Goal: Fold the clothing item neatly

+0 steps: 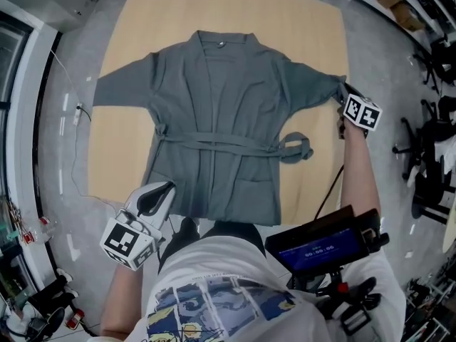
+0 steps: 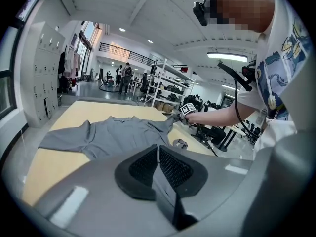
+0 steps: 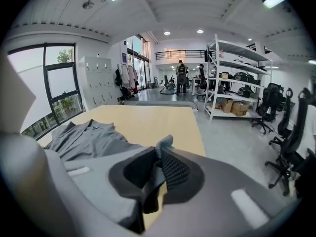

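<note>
A grey robe [image 1: 214, 120] lies spread face up on the light wooden table [image 1: 142, 20], sleeves out to both sides and its belt [image 1: 296, 148] tied across the waist. My right gripper [image 1: 340, 95] is at the end of the right sleeve, shut on the cuff; a fold of grey cloth [image 3: 165, 143] sticks up between its pads [image 3: 175, 169], lifted off the table. My left gripper [image 1: 167, 187] hovers near the robe's lower left hem, shut with nothing in it; in the left gripper view its jaws [image 2: 158, 147] meet in front of the robe [image 2: 118, 132].
Black office chairs [image 1: 427, 155] stand on the floor to the right of the table. A thin cable [image 1: 75, 120] runs along the floor at the left. Metal shelves [image 3: 237, 93] and lockers [image 2: 44, 78] line the room, with people far off.
</note>
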Available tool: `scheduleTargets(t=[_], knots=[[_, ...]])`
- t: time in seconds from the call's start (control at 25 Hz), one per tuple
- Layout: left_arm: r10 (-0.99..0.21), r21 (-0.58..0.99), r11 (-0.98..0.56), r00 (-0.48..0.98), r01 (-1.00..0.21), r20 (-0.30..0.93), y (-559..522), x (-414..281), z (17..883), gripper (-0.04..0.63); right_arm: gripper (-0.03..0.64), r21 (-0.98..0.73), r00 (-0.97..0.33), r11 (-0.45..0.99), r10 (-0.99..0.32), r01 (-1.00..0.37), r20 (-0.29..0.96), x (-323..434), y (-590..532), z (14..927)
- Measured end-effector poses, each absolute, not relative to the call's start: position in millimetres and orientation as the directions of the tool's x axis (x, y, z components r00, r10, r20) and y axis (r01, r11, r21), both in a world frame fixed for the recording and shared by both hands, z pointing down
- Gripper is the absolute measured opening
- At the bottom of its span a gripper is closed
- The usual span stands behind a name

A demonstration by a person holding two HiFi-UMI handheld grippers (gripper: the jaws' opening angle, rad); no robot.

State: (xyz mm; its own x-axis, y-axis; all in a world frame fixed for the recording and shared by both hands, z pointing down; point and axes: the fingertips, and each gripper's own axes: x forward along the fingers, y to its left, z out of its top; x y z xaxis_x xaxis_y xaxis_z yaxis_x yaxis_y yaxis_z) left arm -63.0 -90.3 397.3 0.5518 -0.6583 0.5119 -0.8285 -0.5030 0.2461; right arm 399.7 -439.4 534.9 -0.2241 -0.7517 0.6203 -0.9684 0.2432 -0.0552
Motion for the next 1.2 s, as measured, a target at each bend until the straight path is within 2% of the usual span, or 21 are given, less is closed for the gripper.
scheduleTargets(t=[0.6, 1.2], knots=[[-0.722, 0.251, -0.443, 0.509, -0.861, 0.469, -39.2, -125.7, 389.9, 0.021, 0.041, -0.074, -0.353, 0.385, -0.732, -0.92, 0.582, 251.8, -436.1, 497.4], [-0.788, 0.248, -0.313, 0.396, -0.917, 0.471, 13.6, -190.9, 393.9, 0.021, 0.041, -0.108, -0.522, 0.579, -0.619, -0.808, 0.586, 61.5, -422.9, 508.3]])
